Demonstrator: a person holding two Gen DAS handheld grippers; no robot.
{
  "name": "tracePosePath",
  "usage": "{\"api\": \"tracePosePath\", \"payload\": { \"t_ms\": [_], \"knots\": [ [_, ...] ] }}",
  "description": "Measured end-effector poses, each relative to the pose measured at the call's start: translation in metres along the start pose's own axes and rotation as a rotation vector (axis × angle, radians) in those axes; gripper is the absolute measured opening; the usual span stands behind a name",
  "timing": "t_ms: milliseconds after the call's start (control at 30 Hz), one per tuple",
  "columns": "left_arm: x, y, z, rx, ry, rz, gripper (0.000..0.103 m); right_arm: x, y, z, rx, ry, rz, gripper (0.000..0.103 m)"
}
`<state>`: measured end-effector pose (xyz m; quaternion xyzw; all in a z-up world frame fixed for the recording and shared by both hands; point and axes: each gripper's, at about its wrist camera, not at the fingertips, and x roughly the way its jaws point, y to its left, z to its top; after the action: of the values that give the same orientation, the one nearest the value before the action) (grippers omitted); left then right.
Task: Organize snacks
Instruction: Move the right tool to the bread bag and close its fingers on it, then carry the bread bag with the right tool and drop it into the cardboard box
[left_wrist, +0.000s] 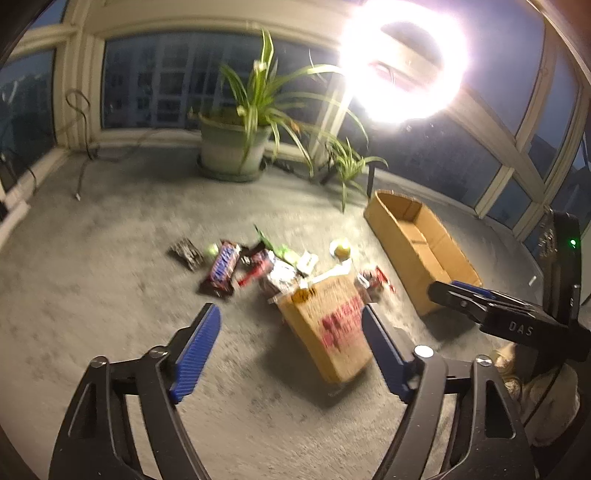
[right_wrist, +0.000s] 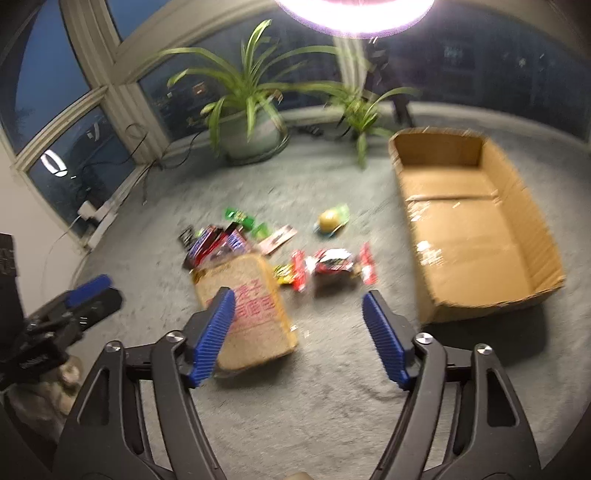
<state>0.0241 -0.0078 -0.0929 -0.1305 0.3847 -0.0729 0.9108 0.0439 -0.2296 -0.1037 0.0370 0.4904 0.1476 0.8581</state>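
Observation:
A heap of snacks lies on the grey carpet: a brown paper bag (left_wrist: 332, 325) (right_wrist: 251, 314) with red print, a Snickers bar (left_wrist: 223, 267), red packets (right_wrist: 332, 264), green packets (right_wrist: 240, 216) and a round yellow snack (left_wrist: 341, 249) (right_wrist: 328, 220). An open, empty cardboard box (left_wrist: 424, 240) (right_wrist: 472, 221) stands to the right of the heap. My left gripper (left_wrist: 291, 314) hangs open above the carpet just short of the bag, holding nothing. My right gripper (right_wrist: 299, 295) is open too, above the carpet between bag and box. Each gripper shows at the edge of the other's view. Both views are blurred.
A large potted plant (left_wrist: 236, 147) (right_wrist: 251, 125) and a smaller plant (left_wrist: 347, 162) stand by the dark windows behind the heap. A bright ring light (left_wrist: 402, 62) glares above. Cables (left_wrist: 79, 177) trail along the left wall. Something beige (left_wrist: 517, 373) lies low beside the grippers.

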Motion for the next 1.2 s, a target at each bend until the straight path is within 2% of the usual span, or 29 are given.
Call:
{"api": "tracePosePath", "payload": {
  "t_ms": [133,200,333,400,633,800,867,1200],
  "knots": [
    [0.017,0.002,-0.012,-0.039,0.065,-0.061,0.065,0.022,-0.002,-0.001,0.003,0.07,0.076,0.072],
    [0.024,0.002,-0.016,-0.061,0.093,-0.088,0.058,0.033,-0.003,-0.001,0.007,0.101,0.113,0.072],
    [0.036,0.003,-0.025,-0.101,0.134,-0.123,0.055,0.055,-0.005,0.001,0.015,0.158,0.162,0.072],
    [0.04,0.003,-0.028,-0.112,0.148,-0.132,0.05,0.062,-0.004,0.001,0.013,0.178,0.18,0.071],
    [0.056,0.005,-0.038,-0.131,0.187,-0.15,0.045,0.084,-0.003,0.001,0.002,0.242,0.217,0.062],
    [0.066,0.001,-0.042,-0.125,0.204,-0.168,0.035,0.092,-0.001,0.001,-0.014,0.265,0.247,0.06],
    [0.071,-0.001,-0.042,-0.12,0.21,-0.203,0.029,0.094,-0.001,0.002,-0.017,0.271,0.259,0.06],
    [0.077,-0.013,-0.041,-0.066,0.202,-0.187,0.028,0.097,-0.001,0.001,-0.001,0.288,0.297,0.057]
  ]
}}
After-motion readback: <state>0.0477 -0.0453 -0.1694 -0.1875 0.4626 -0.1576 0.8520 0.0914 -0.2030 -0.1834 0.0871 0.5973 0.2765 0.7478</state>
